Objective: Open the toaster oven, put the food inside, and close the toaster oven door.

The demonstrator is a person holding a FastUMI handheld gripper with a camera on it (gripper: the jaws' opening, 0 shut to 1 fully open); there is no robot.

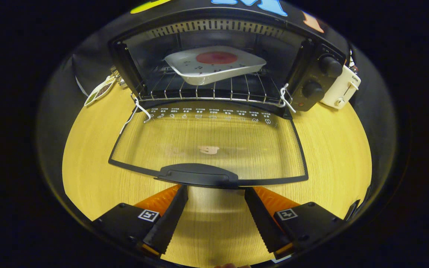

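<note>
Black toaster oven (313,80) beyond hand-held gripper (216,193), fingers spread wide, empty; white plate of food (214,65) on rack inside; stiff glass door (207,143) down, black handle (197,174) just ahead; likely light on its hinge, lift by handle.

The toaster oven (222,59) had a matt black metal shell with slotted vents at 12 o'clock. Its wire rack (214,93) was bright, shiny metal. On the rack sat a smooth, glossy white dish (214,69) holding a flat, dull red slice of food (216,57). The lowered door (207,141) was clear, reflective glass with a dotted black border and a smooth, matt black plastic handle (197,175). At 2 o'clock, the knobs (320,78) looked like matt black plastic, and the small toaster (341,89) glossy cream plastic. The table (333,156) showed pale wood grain with a satin sheen. At 6 o'clock, the gripper (216,193), its jaws apart, had matt black fingers (169,219) with ribbed, saw-toothed inner faces, backed by ridged orange plastic.
</note>
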